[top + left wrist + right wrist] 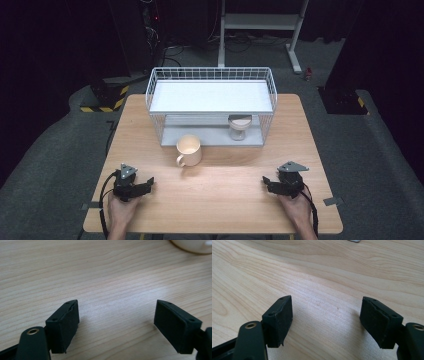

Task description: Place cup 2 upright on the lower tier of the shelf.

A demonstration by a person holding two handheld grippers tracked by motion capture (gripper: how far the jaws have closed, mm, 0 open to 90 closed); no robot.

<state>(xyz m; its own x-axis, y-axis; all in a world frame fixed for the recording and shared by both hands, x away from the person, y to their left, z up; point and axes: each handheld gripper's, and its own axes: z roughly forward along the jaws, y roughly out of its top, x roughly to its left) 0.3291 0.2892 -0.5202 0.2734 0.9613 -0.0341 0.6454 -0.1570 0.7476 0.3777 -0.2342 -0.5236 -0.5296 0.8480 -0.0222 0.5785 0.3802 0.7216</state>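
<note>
Both grippers rest low on the table (225, 190), left gripper (116, 322) and right gripper (325, 322) gaping, nothing between; mug (189, 150) stands ahead.

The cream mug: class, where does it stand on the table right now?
In the high view the cream mug stands left of centre on the table, just in front of the wire rack, its handle turned toward the person.

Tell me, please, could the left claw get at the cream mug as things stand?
Probably yes: bare table lies between the left claw and the mug, which stands outside the wire rack, handle toward the person.
</note>
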